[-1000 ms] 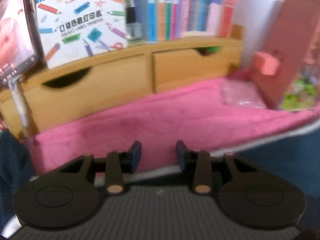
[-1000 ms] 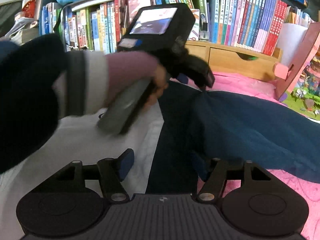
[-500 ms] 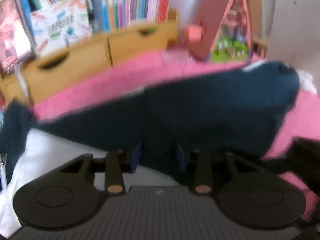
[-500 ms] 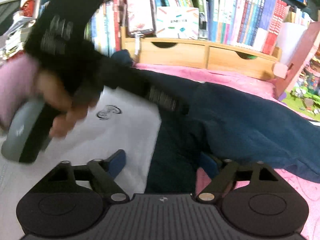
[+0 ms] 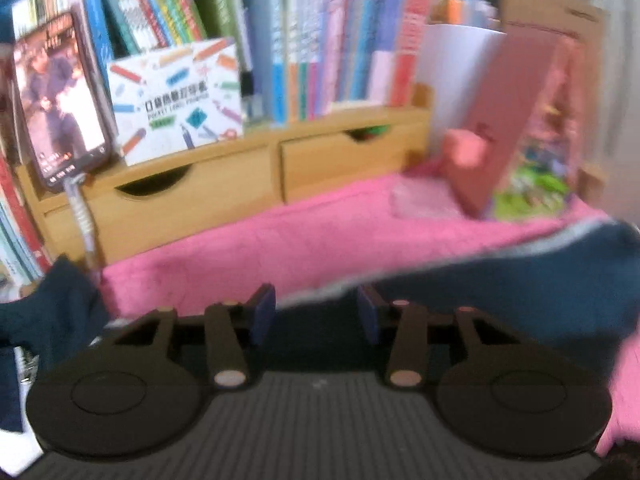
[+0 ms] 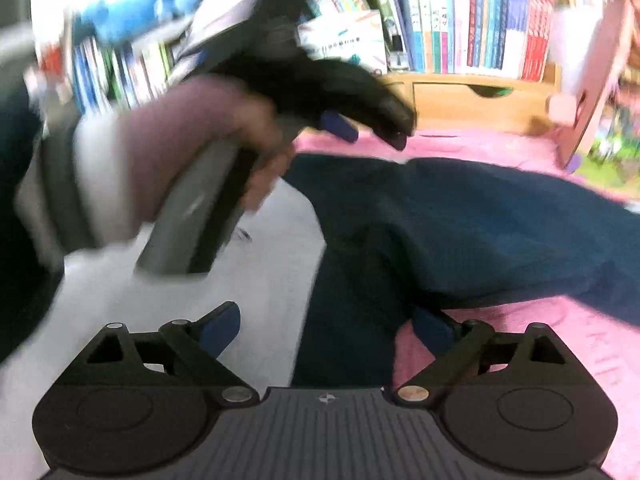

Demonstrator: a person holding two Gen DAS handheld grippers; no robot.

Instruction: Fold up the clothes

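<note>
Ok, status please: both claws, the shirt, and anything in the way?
Left claw open, above the shirt. Right claw open wide, low over its navy part. Shirt spread on pink blanket, not folded. Nothing in the way.

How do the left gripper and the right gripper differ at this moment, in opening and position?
The right gripper is opened wider than the left gripper. The right gripper sits low at the dark blue garment, straddling its near edge; the left gripper is raised above the cloth in a person's hand. Both are open and hold nothing.
</note>
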